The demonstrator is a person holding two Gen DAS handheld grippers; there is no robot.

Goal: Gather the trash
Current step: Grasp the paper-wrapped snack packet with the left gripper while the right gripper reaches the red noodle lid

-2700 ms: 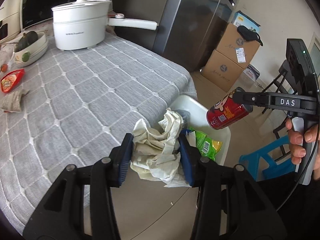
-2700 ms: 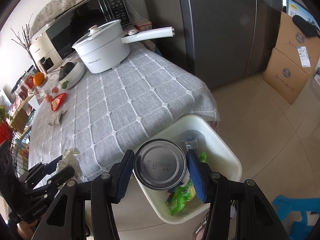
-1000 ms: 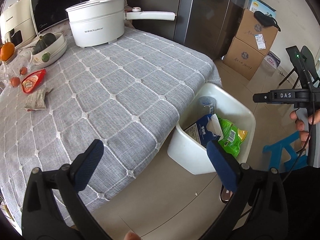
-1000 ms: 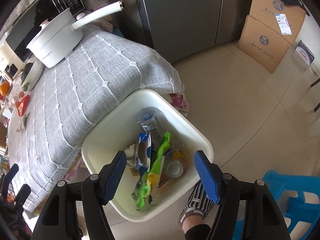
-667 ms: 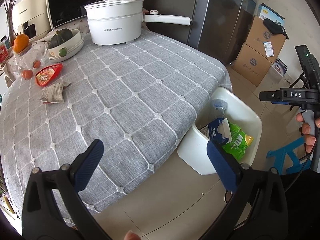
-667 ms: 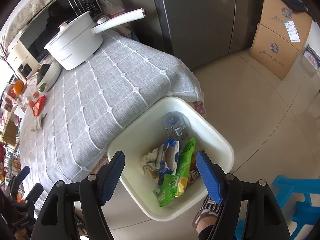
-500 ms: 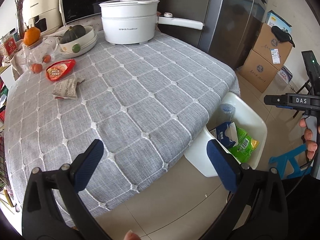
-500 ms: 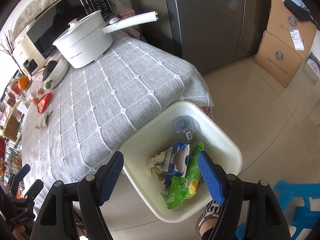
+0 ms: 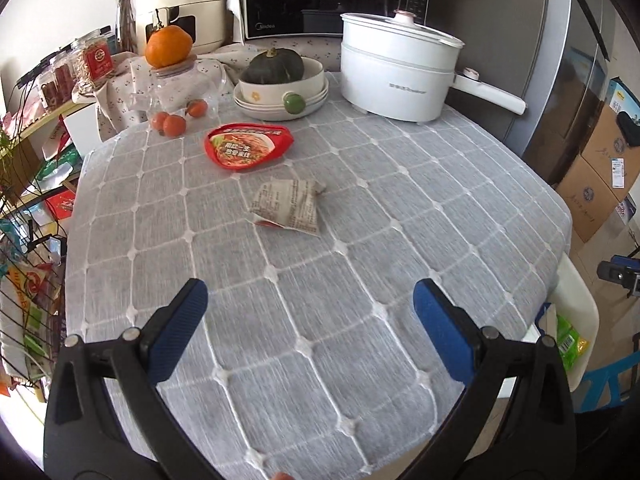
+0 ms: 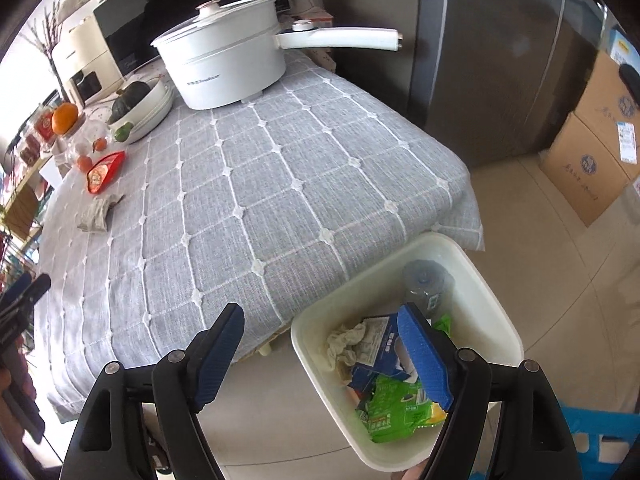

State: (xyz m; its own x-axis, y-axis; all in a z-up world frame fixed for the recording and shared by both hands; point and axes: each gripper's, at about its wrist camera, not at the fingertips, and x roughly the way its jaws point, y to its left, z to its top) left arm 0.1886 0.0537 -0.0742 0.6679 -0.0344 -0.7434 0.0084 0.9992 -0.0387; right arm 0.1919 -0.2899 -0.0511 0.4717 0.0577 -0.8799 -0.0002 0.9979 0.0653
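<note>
Your left gripper (image 9: 308, 312) is hanging over the grey tablecloth (image 9: 360, 240) with its jaws spread wide, gripping nothing and touching nothing. Ahead of it the crumpled wrapper (image 9: 289, 206) is lying flat mid-table, the red packet (image 9: 246, 145) just beyond — both probably light, thin and crinkly, so you are best pinching a raised edge. Your right gripper (image 10: 324, 354) is equally wide and empty, hovering by the white bin (image 10: 500, 320) — already part full — at the table's corner.
</note>
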